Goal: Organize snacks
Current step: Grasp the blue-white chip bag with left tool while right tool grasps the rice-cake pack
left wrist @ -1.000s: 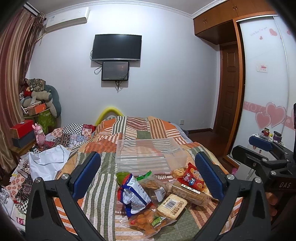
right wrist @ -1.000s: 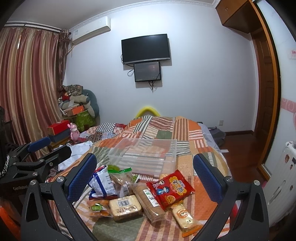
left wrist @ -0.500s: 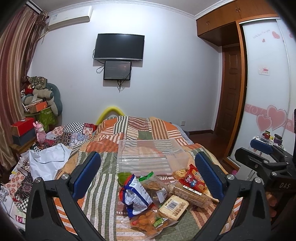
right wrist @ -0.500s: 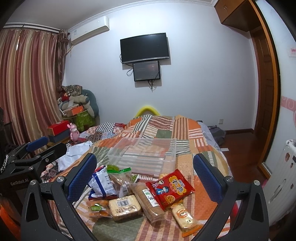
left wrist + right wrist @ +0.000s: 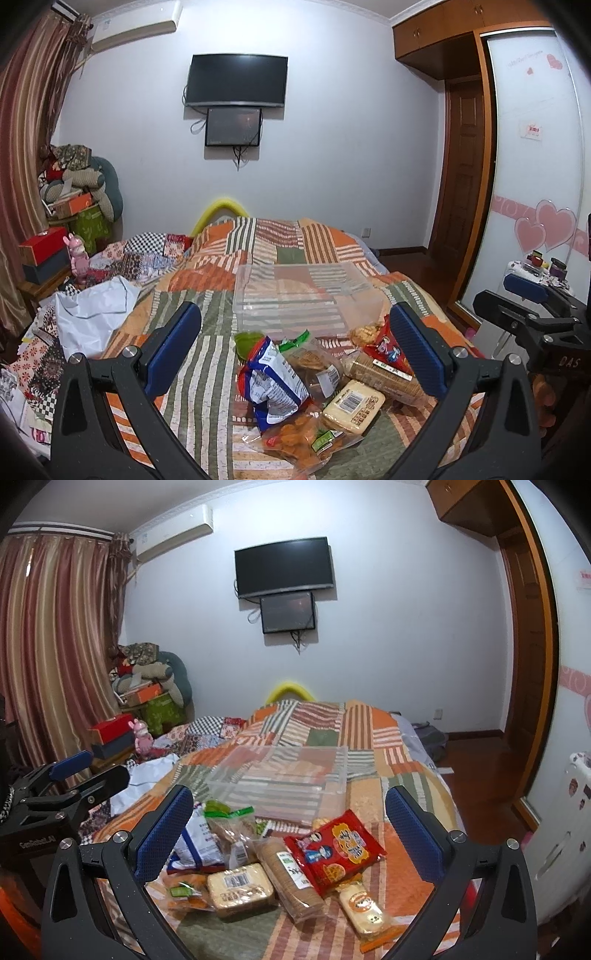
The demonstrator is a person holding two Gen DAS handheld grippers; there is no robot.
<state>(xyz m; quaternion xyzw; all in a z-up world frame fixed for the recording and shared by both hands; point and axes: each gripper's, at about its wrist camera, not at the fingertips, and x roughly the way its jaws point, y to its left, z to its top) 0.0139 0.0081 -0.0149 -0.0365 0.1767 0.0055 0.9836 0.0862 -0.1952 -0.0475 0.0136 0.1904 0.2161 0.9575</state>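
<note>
A pile of snack packs lies on the striped quilt near the bed's front edge: a blue-white bag [image 5: 271, 384], a red bag [image 5: 334, 847], a biscuit sleeve [image 5: 290, 877], a tan cake pack [image 5: 240, 890] and others. A clear plastic bin [image 5: 299, 299] stands empty on the bed behind them; it also shows in the right wrist view [image 5: 284, 782]. My left gripper [image 5: 295, 350] is open above the pile, holding nothing. My right gripper [image 5: 290, 834] is open above the pile, holding nothing.
The patchwork quilt [image 5: 280, 240] covers the bed. A white cloth [image 5: 92, 314] and boxes [image 5: 42, 254] lie at the left. A wardrobe with heart stickers [image 5: 535, 184] and a door stand at the right. A TV [image 5: 236, 79] hangs on the far wall.
Both cameras have tilted slightly, so the snacks and bin sit a little lower and nearer in view. Both grippers stay open and empty.
</note>
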